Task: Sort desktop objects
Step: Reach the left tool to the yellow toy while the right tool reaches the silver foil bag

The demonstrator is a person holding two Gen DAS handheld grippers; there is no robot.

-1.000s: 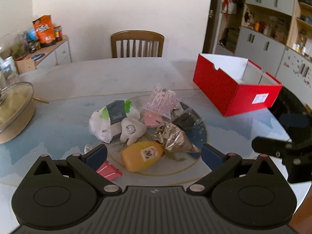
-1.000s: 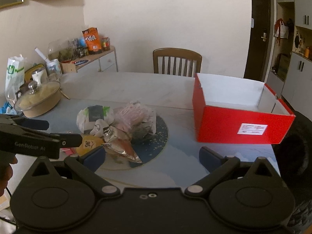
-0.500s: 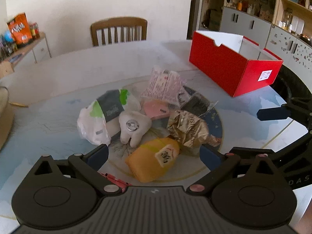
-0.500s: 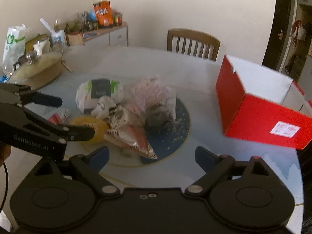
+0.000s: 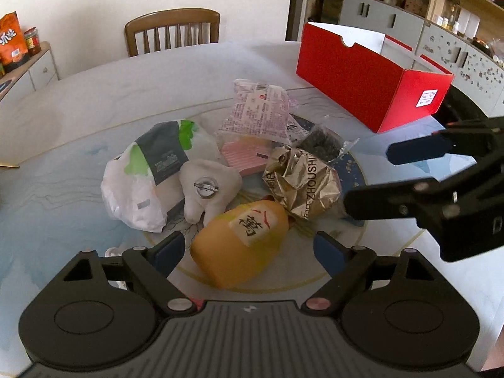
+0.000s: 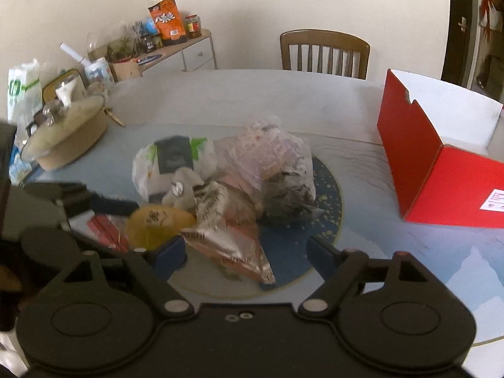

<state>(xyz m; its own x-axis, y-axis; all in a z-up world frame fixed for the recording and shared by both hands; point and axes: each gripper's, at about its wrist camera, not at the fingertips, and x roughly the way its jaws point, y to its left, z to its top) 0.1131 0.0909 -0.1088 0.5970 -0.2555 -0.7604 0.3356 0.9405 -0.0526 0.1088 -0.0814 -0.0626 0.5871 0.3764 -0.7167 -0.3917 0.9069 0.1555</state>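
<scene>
At the middle of the desk [image 5: 78, 100] lies a heap of objects: a yellow squishy toy [image 5: 241, 245] at the near side, a white plush tooth [image 5: 208, 186] and a white-and-green bag [image 5: 148, 176] beside it, a crumpled gold foil packet [image 5: 302, 182], a pink item [image 5: 245, 154] and a clear printed pouch [image 5: 258, 110] behind. The left gripper [image 5: 247, 249] has its fingers apart, astride the yellow toy but not pressing it; they have just been closing. The right gripper [image 6: 245, 252] has its fingers apart over the foil packet's tip, also just closing, gripping nothing. An open red box [image 5: 362, 72] stands toward the desk's far right edge, well apart from the heap.
</scene>
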